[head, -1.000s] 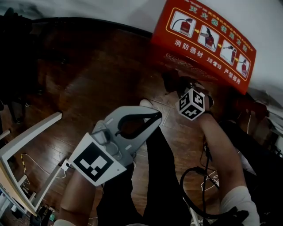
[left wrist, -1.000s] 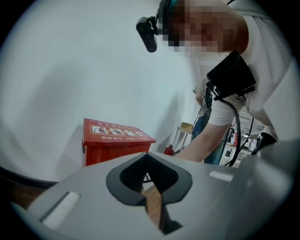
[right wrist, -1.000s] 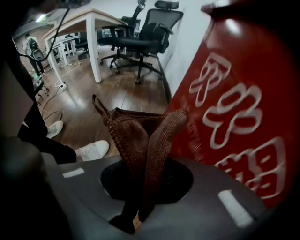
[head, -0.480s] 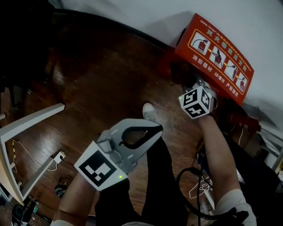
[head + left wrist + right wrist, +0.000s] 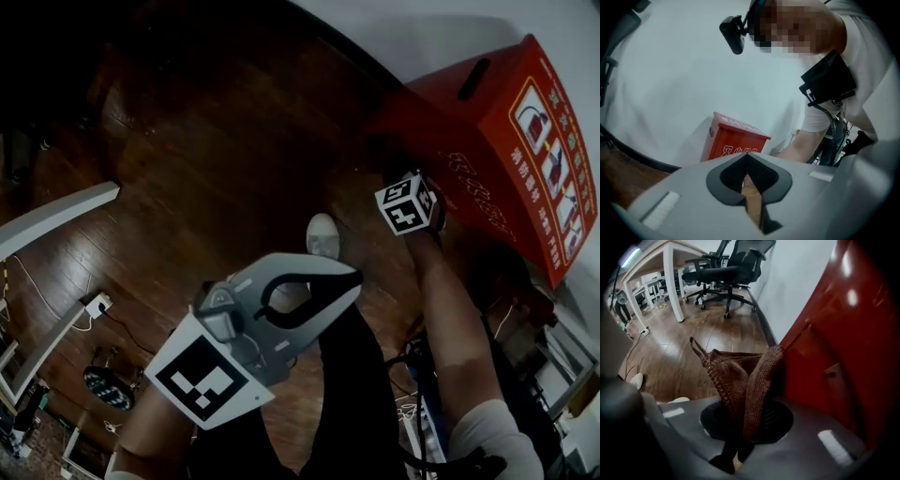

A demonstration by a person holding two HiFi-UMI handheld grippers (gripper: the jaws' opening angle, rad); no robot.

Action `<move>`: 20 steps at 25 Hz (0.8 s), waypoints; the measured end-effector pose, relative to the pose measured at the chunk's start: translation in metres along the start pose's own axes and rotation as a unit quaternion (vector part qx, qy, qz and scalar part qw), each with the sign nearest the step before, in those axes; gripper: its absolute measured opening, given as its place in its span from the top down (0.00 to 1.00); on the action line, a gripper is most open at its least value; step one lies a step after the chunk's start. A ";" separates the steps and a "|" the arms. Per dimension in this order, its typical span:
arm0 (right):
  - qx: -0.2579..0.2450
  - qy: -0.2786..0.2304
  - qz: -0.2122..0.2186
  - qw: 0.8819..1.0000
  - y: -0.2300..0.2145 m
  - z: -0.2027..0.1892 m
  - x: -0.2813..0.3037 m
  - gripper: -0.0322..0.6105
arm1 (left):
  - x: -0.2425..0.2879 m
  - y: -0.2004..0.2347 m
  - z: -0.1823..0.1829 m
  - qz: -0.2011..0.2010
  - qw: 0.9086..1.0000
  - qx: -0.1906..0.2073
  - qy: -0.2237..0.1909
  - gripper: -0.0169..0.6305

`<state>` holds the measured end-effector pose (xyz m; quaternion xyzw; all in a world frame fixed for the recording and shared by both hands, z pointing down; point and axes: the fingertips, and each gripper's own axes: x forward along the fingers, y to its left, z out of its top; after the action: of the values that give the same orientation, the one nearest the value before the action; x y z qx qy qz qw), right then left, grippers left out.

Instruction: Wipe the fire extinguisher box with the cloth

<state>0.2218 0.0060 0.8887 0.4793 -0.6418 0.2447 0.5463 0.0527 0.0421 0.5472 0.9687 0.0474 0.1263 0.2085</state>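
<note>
The red fire extinguisher box (image 5: 506, 141) stands against the white wall at the upper right of the head view. My right gripper (image 5: 408, 204) is at its lower left face. In the right gripper view that gripper (image 5: 740, 437) is shut on a brown knitted cloth (image 5: 740, 376), which stands up from the jaws and touches the box's red side (image 5: 834, 348). My left gripper (image 5: 349, 280) hovers over the floor in front of me, shut with nothing in it. In the left gripper view it (image 5: 751, 187) points at the box (image 5: 733, 140) from a distance.
The floor is dark wood (image 5: 206, 169). A white desk frame (image 5: 56, 220) and a power strip with cables (image 5: 94, 305) are at the left. My shoe (image 5: 323, 234) is near the box. Office chairs (image 5: 726, 268) and a desk leg (image 5: 670, 282) stand along the wall.
The head view has swung left, so the box now sits at the right edge and looks turned. My right gripper stays at the box with the cloth. The left gripper has hardly moved.
</note>
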 end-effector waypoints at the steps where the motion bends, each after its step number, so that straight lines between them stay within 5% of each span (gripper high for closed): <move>1: 0.004 0.003 0.010 1.000 0.004 -0.002 0.010 0.87 | 0.001 0.004 -0.003 0.005 1.000 -0.005 -0.002 0.97; 10: -0.002 0.011 0.045 0.999 0.023 0.014 0.004 0.87 | -0.012 0.004 0.000 0.012 1.000 -0.007 -0.002 0.97; 15: -0.022 -0.018 0.076 0.997 0.038 0.065 -0.085 0.87 | -0.044 -0.012 0.041 0.019 1.000 0.003 -0.014 0.97; 20: -0.120 -0.037 0.135 0.983 0.040 0.122 -0.209 0.87 | -0.088 -0.035 0.095 0.027 0.998 0.032 -0.043 0.97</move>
<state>0.1179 -0.0066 0.6670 0.3284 -0.7451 0.2190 0.5376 -0.0079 0.0242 0.4294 0.9804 0.0166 0.0882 0.1756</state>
